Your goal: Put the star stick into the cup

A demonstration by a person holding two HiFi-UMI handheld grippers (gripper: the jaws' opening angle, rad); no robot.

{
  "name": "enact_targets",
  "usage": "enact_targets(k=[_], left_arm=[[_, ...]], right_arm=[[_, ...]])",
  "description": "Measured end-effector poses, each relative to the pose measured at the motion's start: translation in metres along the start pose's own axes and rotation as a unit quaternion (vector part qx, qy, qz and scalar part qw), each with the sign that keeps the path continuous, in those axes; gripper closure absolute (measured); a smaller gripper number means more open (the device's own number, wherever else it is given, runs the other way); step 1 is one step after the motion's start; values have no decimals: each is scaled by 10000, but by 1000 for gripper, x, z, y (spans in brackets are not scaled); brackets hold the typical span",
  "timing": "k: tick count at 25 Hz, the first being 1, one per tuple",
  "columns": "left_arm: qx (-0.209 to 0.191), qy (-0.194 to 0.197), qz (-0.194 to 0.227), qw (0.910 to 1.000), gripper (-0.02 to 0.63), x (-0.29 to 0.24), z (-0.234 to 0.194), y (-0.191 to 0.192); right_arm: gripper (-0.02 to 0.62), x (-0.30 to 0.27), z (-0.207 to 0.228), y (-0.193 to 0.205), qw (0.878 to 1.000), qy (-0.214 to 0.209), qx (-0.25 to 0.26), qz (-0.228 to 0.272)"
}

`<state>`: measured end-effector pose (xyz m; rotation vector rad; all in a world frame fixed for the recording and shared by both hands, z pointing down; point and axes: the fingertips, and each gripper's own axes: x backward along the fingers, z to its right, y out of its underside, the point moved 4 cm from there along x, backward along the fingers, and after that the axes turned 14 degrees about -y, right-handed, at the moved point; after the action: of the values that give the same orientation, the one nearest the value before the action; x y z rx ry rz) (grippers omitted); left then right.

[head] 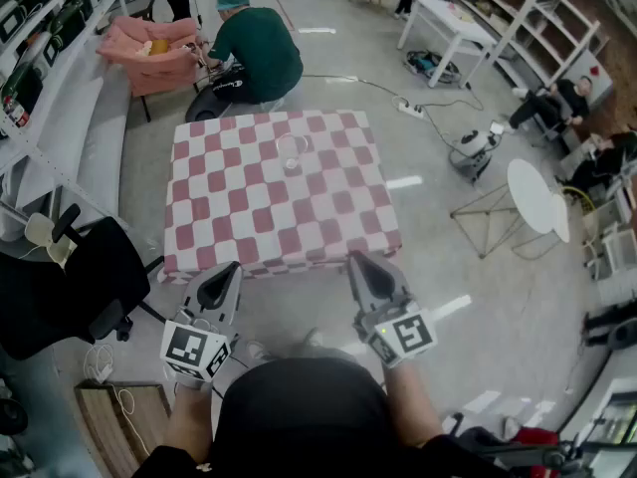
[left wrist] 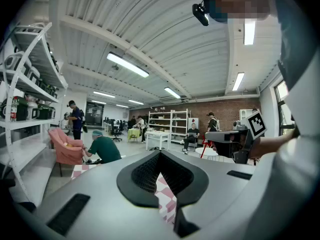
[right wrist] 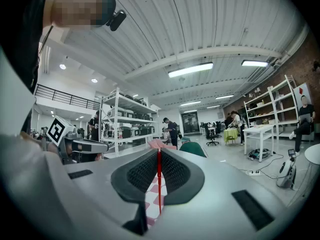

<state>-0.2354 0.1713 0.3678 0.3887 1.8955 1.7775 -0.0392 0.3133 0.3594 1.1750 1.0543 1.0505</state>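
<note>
A clear cup point(head: 290, 153) stands upright toward the far side of the table point(head: 219, 217), which has a red-and-white checked cloth. Both grippers hover short of the table's near edge, pointing toward it. My right gripper point(head: 360, 259) is shut on a thin red stick point(right wrist: 159, 184) that runs lengthwise between its pads; the stick's star end does not show. In the right gripper view, my right gripper point(right wrist: 159, 151) aims over the cloth. My left gripper point(head: 231, 267) has its jaw tips together with nothing held, as the left gripper view of it point(left wrist: 160, 153) shows. The cup is far ahead of both.
A person in green point(head: 254, 53) crouches on the floor behind the table beside a pink armchair point(head: 154, 53). A black office chair point(head: 70, 287) stands at the near left. A white round table point(head: 537, 197) and a cable with a power strip point(head: 410, 108) lie to the right.
</note>
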Motion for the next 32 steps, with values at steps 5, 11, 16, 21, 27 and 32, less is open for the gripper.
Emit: enact_targets(k=[5,11,16,21,27,32], left_arm=[[-39,-69,-88,9999,566,-5,22,3],[-119,-438,-157,9988,566,-9,42,4],[-168,-712,-189,9971,566,-10,56,7],[-67,-916,-284,9954,566,-7,57,11],[-11,-922,-351,9951,566,-20,54,16],[97,-734,-382,9965,566,-45,43,18]], right_arm=[[571,13,16,-3,9997,-57,-108,220],[569,30,35,-1,9985,-220,-357,342],[570,41,54,5,9981,-397,-353,316],[569,44,70,6,9975,-445,-395,368],[569,34,75,10,9969,-536,-473,316],[569,15,85,13,9973,-476,-500,248]])
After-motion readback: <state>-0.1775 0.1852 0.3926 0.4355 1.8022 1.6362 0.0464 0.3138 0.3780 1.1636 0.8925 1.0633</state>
